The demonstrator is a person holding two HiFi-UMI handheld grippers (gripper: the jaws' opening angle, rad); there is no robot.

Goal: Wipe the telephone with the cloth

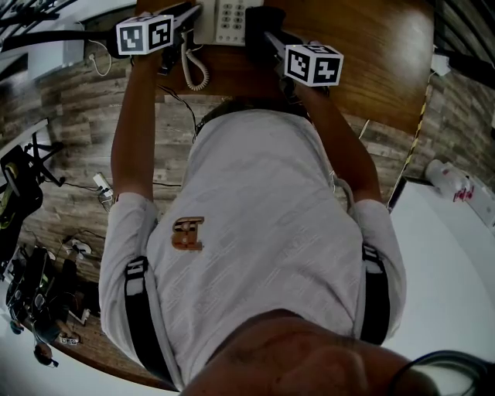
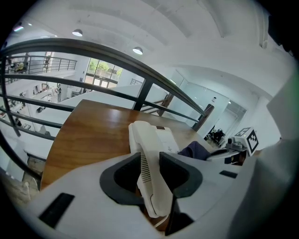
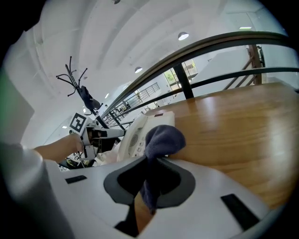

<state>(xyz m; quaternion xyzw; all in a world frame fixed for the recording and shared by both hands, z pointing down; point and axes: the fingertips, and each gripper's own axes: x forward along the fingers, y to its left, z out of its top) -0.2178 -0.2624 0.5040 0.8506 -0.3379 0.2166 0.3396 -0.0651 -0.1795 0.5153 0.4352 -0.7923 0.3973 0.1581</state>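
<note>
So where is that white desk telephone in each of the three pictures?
Head view: the white desk telephone sits at the top edge, just left of centre.
Left gripper view: centre, its handset clamped in the left gripper.
Right gripper view: left of centre, behind the dark blue cloth in the right gripper.
Shared landmark: the brown wooden table.

This was a bright, open office.
A telephone sat on a wooden desk by a metal railing, under recessed ceiling lights, near a coat stand.
</note>
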